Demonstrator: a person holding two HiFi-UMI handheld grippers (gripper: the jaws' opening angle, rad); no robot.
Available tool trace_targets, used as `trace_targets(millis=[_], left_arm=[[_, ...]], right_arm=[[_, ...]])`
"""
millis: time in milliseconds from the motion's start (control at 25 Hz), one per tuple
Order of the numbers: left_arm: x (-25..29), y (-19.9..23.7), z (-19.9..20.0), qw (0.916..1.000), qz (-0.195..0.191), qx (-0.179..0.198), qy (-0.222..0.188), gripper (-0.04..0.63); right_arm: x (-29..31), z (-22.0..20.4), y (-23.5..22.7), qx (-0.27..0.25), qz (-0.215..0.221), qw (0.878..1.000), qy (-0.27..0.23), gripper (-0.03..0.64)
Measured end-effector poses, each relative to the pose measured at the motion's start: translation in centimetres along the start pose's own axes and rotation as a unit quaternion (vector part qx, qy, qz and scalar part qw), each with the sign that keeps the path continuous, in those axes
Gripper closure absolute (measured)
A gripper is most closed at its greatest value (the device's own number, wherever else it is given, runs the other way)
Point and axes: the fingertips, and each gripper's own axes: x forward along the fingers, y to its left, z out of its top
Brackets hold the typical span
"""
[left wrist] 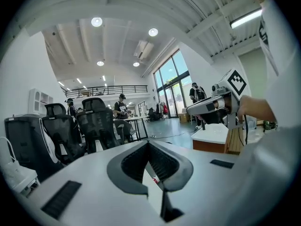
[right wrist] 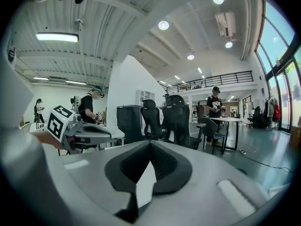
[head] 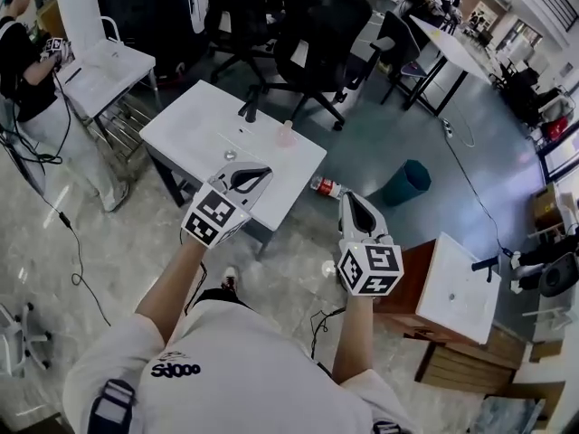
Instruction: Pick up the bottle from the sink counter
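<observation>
1. The white sink counter [head: 194, 120] stands on the grey floor just ahead of the person, with a dark faucet [head: 248, 108] at its far edge.
2. The bottle [head: 286, 134], small, pinkish and translucent, stands upright on the counter near its right-hand corner, a little to the right of the faucet.
3. The left gripper [head: 255, 174] hovers over the counter's near edge, apart from the bottle. Its jaws are pressed together at the tips with nothing between them.
4. The right gripper [head: 351, 198] hangs off the counter's near right corner, above the floor. Its jaws also meet at the tips and pinch nothing.
5. A second bottle [head: 327, 186], white with a red end, lies on the floor just beside the counter's right corner.
6. A teal bin [head: 406, 182] stands on the floor farther right of the counter.
7. Black office chairs [head: 312, 39] stand behind the counter.
8. To the counter's left, beyond another white counter [head: 113, 66], is a person in a black top [head: 23, 61].
9. To the near right of the counter is a white-topped wooden cabinet [head: 457, 289].
</observation>
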Motion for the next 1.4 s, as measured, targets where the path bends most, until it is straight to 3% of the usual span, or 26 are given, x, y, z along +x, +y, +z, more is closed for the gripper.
trace_targets(millis=[560,760,840,1200,1400], left_arm=[[7.7,11.3,-4.3,0.9991,-0.020,-0.032,0.018,0.589],[10.6,13.0,-5.9,0.9982,-0.036,-0.043,0.024,0.588],[11.8,13.4,-6.7,0.9976,-0.042,-0.046,0.029,0.554],[18.7,14.9,-11.8,0.9945,-0.035,-0.067,0.072,0.458],[23.2,14.9,-13.9,0.9930,-0.035,-0.089,0.069,0.415]], right_arm=[[12.4,-1.4,-2.3,0.017,-0.051,0.998,0.036,0.606],[14.6,-2.2,-3.4,0.024,-0.068,0.996,0.043,0.606],[15.1,-2.6,-3.8,0.023,-0.070,0.996,0.049,0.606],[18.6,-4.8,-8.0,0.019,-0.039,0.997,0.064,0.606],[21.6,-6.1,-11.5,0.020,-0.014,0.998,0.066,0.606]])
